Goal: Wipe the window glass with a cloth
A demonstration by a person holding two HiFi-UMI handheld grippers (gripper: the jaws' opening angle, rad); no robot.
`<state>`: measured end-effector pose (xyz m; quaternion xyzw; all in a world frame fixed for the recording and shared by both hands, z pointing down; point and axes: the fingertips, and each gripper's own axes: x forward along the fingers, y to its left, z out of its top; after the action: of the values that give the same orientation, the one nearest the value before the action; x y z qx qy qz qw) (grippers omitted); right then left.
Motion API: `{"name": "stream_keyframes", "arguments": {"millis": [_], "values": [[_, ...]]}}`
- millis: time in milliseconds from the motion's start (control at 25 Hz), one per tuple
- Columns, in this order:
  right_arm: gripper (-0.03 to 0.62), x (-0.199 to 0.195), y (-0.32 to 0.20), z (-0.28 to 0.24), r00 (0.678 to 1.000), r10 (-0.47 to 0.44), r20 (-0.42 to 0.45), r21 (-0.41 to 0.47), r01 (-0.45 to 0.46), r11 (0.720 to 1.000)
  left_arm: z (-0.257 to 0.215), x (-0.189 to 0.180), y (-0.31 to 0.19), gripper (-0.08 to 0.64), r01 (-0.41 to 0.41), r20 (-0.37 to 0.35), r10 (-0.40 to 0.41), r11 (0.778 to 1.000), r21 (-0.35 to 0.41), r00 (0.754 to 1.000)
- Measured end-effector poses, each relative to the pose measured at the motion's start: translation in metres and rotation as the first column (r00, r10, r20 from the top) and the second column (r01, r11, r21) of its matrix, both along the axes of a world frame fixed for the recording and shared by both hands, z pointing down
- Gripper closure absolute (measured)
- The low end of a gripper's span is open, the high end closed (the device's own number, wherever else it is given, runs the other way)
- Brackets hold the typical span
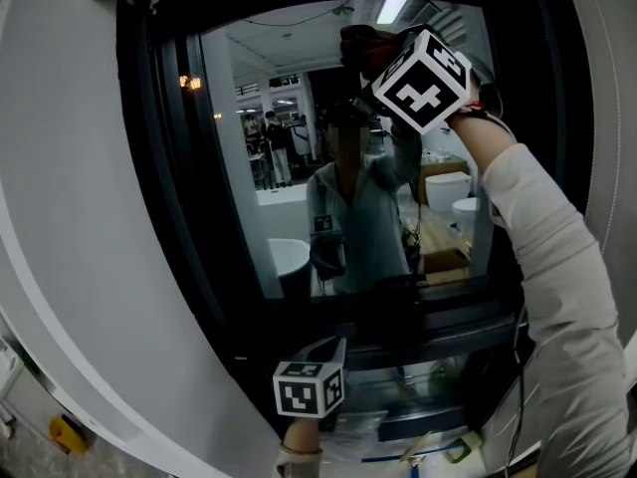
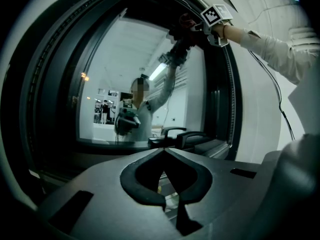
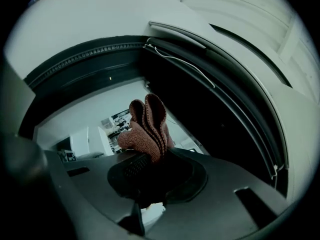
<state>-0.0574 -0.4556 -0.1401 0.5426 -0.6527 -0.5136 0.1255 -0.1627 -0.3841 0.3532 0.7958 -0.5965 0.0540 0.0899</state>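
Right gripper view gives me the cloth (image 3: 148,126) best: a reddish-brown knit, folded into several ridges with darker edges. Its long axis runs straight out along the right tool (image 3: 149,158), the folds pointing up and forward at the window glass (image 3: 85,119). The jaws are clamped on its lower end. From the head view the cloth sits high on the pane, near the upper right corner of the dark window frame (image 1: 169,167); it appears to be against the glass, though I cannot confirm contact. A sleeve (image 1: 542,257) reaches up to that tool. The left tool (image 2: 163,150) hangs low beneath the sill, jaws brought together at the tips with nothing between them.
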Motion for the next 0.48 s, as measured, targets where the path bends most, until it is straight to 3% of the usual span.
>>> {"name": "stream_keyframes", "arguments": {"millis": [160, 480], "values": [[0.541, -0.009, -0.001, 0.010, 1.000, -0.018, -0.018, -0.012, 0.018, 1.000, 0.003, -0.002, 0.001, 0.555, 0.005, -0.004, -0.005, 1.000, -0.004, 1.000], [0.541, -0.013, -0.003, 0.043, 0.996, -0.079, 0.031, -0.089, 0.081, 0.993, 0.006, -0.002, 0.007, 0.555, 0.009, -0.006, -0.009, 1.000, -0.008, 1.000]]}}
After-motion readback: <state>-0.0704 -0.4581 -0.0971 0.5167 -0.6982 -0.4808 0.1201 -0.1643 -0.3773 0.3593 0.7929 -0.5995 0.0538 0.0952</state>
